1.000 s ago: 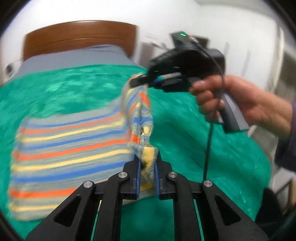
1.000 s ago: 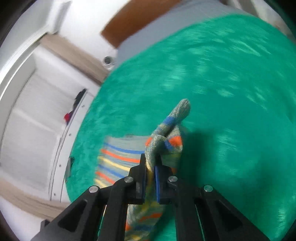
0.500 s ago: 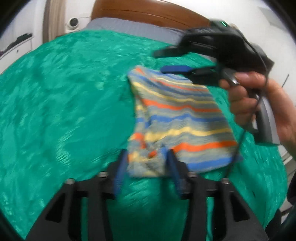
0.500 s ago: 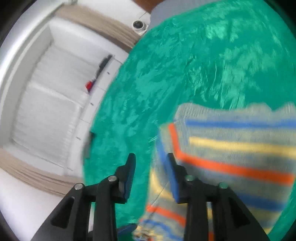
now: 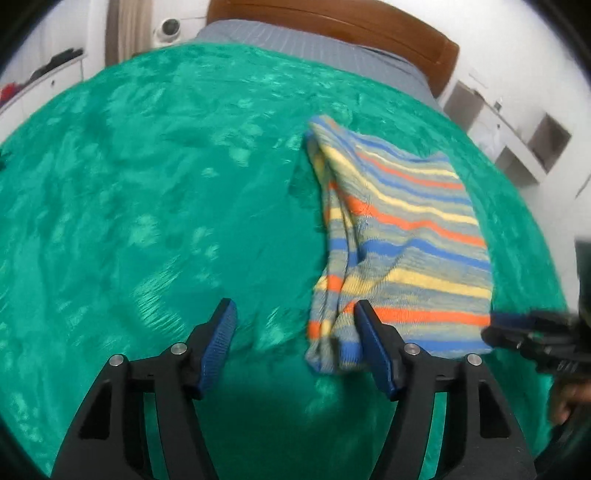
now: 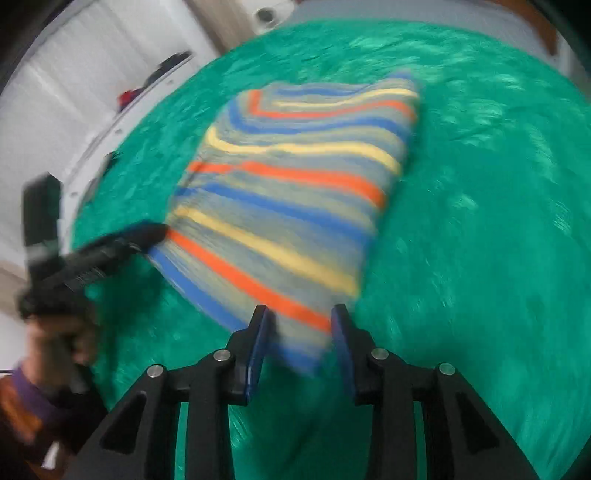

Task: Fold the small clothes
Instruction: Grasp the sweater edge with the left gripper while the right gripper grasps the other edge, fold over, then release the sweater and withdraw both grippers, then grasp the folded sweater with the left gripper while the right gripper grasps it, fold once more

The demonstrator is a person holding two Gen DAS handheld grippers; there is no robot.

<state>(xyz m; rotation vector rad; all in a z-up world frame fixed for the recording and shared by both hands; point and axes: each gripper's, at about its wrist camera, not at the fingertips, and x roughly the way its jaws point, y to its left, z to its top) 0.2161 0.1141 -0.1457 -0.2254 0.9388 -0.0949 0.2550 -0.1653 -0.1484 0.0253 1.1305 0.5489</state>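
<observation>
A striped knit garment (image 5: pixel 402 236) in blue, orange, yellow and grey lies folded on the green blanket (image 5: pixel 147 206). My left gripper (image 5: pixel 295 325) hovers at its near left corner. The jaws are opening wide, and the corner lies loose just inside the right finger (image 5: pixel 369 332), not pressed. In the right wrist view the garment (image 6: pixel 295 177) is blurred. My right gripper (image 6: pixel 301 317) stands open over its near corner, the cloth lying between the pads without being squeezed. The left gripper (image 6: pixel 147 236) shows at the garment's left edge, and the right gripper (image 5: pixel 517 336) at its right.
A wooden headboard (image 5: pixel 332 22) and a grey sheet (image 5: pixel 295 44) close the far end of the bed. White drawers (image 6: pixel 92 92) run along the left wall. Open white shelves (image 5: pixel 535 147) stand to the right. A hand and purple sleeve (image 6: pixel 33 373) hold the left gripper.
Both grippers were shut on the lifted garment a second ago. They have let go, and it now lies folded on the blanket. The right gripper has drawn back to the near corner.
</observation>
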